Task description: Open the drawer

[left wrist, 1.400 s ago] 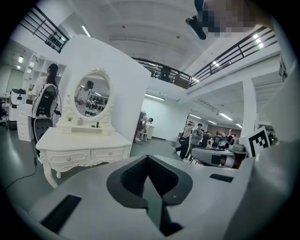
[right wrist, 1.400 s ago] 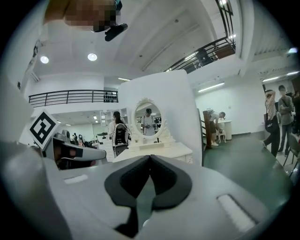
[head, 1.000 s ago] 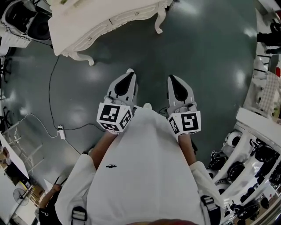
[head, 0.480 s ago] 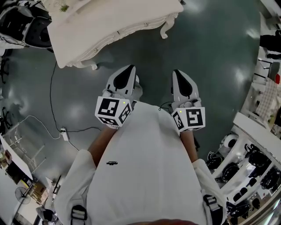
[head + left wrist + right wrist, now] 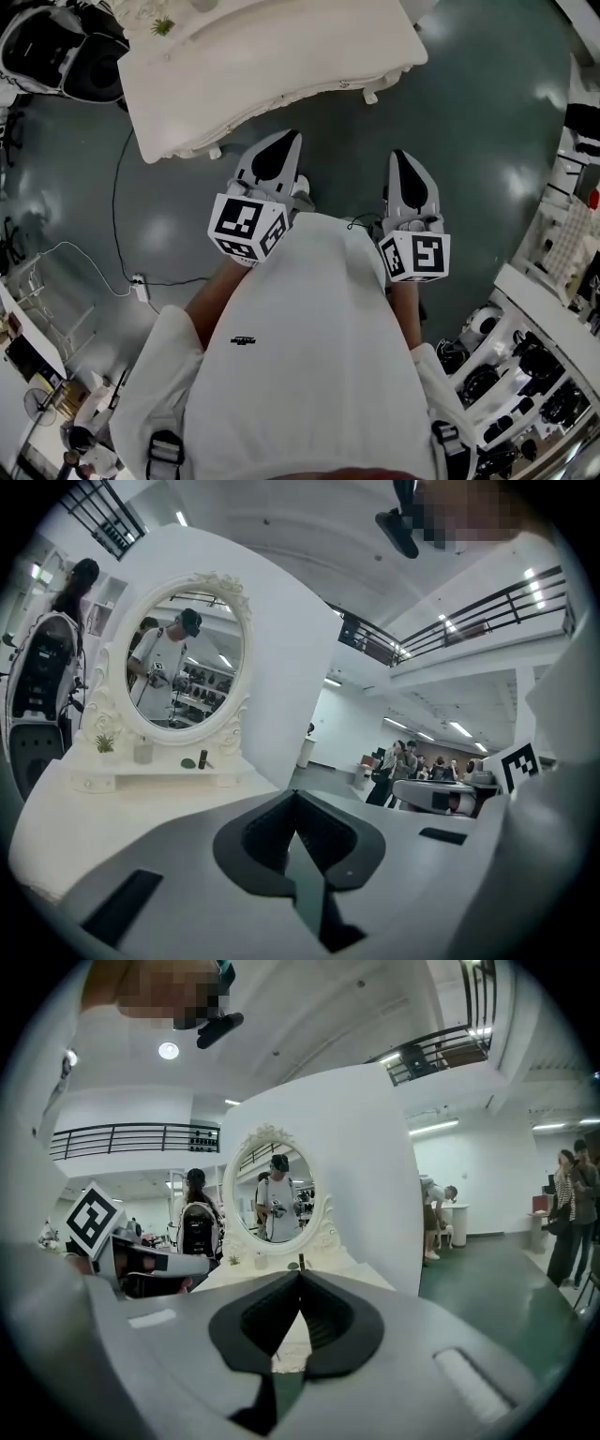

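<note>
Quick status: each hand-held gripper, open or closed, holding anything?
Left hand-held gripper: closed, holding nothing.
Right hand-held gripper: closed, holding nothing.

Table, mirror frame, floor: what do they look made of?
Table: white-painted wood by the look, satin; scalloped apron and curved legs fit, moulded resin possible.
Mirror frame: white, ornate relief; painted wood or resin, cannot tell.
Floor: dark green, seamless, glossy with lamp reflections; probably epoxy coating.

The left claw (image 5: 290, 137) and right claw (image 5: 402, 154) near a white table (image 5: 281, 56)
</note>
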